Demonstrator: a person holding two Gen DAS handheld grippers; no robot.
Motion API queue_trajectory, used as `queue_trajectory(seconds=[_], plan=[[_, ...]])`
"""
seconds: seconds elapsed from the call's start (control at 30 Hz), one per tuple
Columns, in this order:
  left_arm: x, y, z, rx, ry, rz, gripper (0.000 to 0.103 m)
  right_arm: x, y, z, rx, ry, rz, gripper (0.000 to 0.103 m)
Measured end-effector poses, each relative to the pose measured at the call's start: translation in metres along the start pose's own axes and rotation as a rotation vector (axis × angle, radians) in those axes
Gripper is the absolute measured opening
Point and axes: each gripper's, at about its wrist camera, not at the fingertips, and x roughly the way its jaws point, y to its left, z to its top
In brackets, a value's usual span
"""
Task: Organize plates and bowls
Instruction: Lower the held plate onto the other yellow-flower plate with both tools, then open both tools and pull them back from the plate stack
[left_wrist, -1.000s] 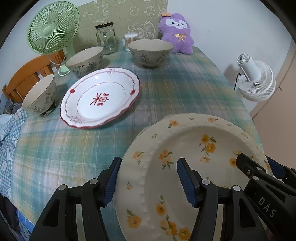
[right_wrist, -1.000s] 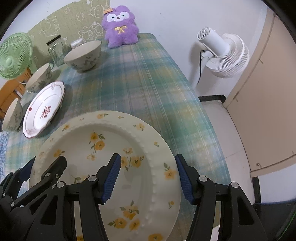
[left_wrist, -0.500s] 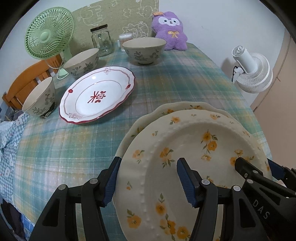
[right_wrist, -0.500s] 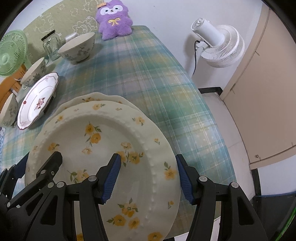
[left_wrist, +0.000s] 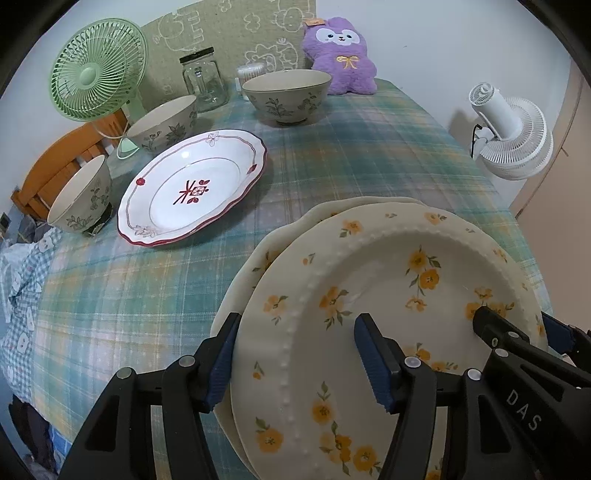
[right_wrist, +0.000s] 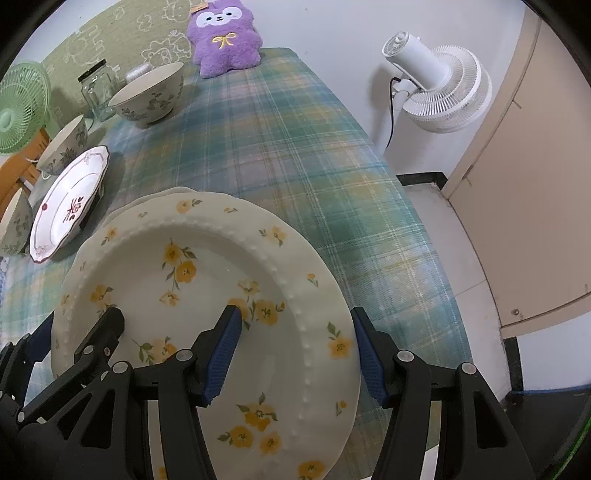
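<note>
Left wrist view first: the left gripper (left_wrist: 295, 354) straddles the near-left rim of a cream plate with yellow flowers and a beaded edge (left_wrist: 388, 295), one blue pad outside the rim, the other over the plate's well. I can't tell if the pads actually press on it or just sit around it. Same story in the right wrist view, where the right gripper (right_wrist: 295, 350) straddles the plate's right rim (right_wrist: 221, 266).

Counting now. Plates: three. The flowered one sits over a second cream plate (left_wrist: 332, 212) whose edge peeks out behind and to the left, at the near right of the blue-green plaid tablecloth (left_wrist: 369, 155). Whether the top one rests on the lower or hangs just above it, hard to say. The third is a white scalloped plate with a red rim and red centre motif (left_wrist: 195, 188), lying alone further left.

Bowls: three, all beige with dark leaf prints. One (left_wrist: 79, 201) is at the left edge, one (left_wrist: 164, 122) behind the red-rimmed plate, and one (left_wrist: 288, 96) at the far middle.

Fans: two, a green desk fan (left_wrist: 98, 81) on the table and a white floor fan (left_wrist: 513, 136) off to the right. One glass jar with a black lid (left_wrist: 203, 79), one purple plush toy (left_wrist: 341, 55) at the back.
</note>
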Motion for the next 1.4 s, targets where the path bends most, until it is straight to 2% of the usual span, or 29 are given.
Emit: queue_trajectory(seconds=[0.47,0.6,0.73,1.03,1.23,1.4], plan=[[0.001,-0.002,0.005,0.005,0.05,0.011,0.065,0.004,-0.001,0.009,0.004,0.024,0.023,0.066],[0.002,-0.005,0.009,0.005,0.059,0.038,0.066,0.0,0.005,0.014,-0.045,-0.002,-0.003,0.064],[0.005,-0.013,0.01,0.055,0.073,0.103,0.065,0.005,0.005,0.017,-0.048,0.013,0.018,0.063],[0.005,-0.007,0.009,0.049,0.094,0.076,0.082,0.01,0.015,0.021,-0.056,0.053,0.026,0.064],[-0.001,0.015,0.009,-0.007,0.087,0.057,0.082,0.009,0.019,0.022,-0.04,0.047,0.019,0.066],[-0.018,0.039,0.016,-0.066,0.042,0.041,0.082,-0.024,0.038,0.028,-0.098,-0.043,0.008,0.066]])
